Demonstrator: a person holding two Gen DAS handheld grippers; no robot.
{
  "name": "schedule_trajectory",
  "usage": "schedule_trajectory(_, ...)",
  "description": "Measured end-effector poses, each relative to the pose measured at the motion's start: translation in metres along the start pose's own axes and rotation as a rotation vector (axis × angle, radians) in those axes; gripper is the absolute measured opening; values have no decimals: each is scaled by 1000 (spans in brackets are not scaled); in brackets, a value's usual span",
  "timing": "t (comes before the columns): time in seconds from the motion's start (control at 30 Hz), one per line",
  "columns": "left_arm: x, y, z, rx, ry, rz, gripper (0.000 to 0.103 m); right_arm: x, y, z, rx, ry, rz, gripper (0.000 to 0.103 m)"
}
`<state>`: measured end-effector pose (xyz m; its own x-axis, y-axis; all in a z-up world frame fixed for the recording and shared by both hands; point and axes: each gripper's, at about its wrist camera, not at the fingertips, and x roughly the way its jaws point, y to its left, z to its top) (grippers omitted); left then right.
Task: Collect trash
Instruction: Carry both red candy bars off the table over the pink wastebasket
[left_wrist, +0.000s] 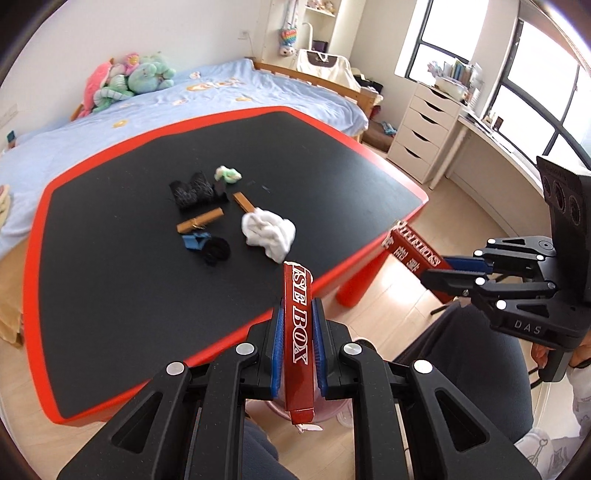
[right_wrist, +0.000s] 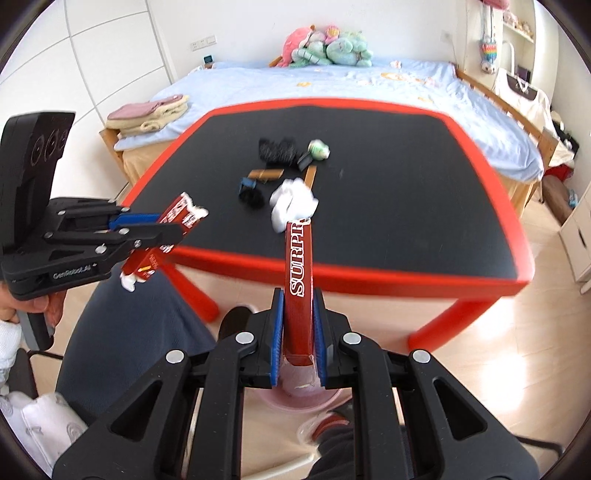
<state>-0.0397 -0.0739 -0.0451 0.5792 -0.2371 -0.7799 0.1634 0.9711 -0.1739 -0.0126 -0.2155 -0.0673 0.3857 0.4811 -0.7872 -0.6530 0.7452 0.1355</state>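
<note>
The step in hand is carrying: each claw has a piece of torn red carton clamped and is off the desk edge, above the floor and the person's lap.

Left claw (left_wrist: 298, 332): the jaws stand nearly together, pressed flat on a strip of red carton (left_wrist: 297, 332) printed with white letters. The strip runs lengthwise between the blue pads (left_wrist: 277, 339) and sticks out beyond the fingertips, toward the desk (left_wrist: 110, 258). Directly below this claw, a pink bin (left_wrist: 325, 413) shows only as a sliver behind the strip; its full rim is hidden.

Ahead of both claws, the remaining trash lies near the middle of the desk: a black crumpled wrapper (left_wrist: 192, 190), brown sticks (left_wrist: 199, 224), a blue scrap (left_wrist: 195, 240), a white tissue wad (left_wrist: 269, 232) and a small green wad (left_wrist: 228, 173).

Right claw (right_wrist: 298, 325): the jaws are likewise almost closed, gripping a second red carton strip (right_wrist: 298, 266) that projects forward past the tips. The pink bin (right_wrist: 295, 402) sits just beneath and behind the fingertips.

Next move, as a judgement: bring each strip squarely over the bin mouth, then part the jaws so it falls inside. The strips are long and light, so one may catch on the rim or cling to a pad; release with the strip's lower end pointing down. Afterwards, return to the desk for the remaining pieces.
</note>
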Motion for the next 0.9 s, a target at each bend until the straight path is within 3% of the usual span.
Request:
schedule_trajectory(0.33, 13, -23, -21, 13, 48, -34, 14, 8, 2, -35, 35, 58, 15, 14)
schedule_trajectory(0.8, 17, -31, -19, 25, 60, -49, 14, 8, -1, -36, 49, 53, 39, 14)
schedule_trajectory(0.87, 18, -31, -18, 23, 61, -52, 18, 8, 0, -35, 45, 51, 44, 15)
schedule_trajectory(0.9, 19, -30, -18, 23, 62, -54, 21, 9, 0, -35, 43, 52, 41, 22)
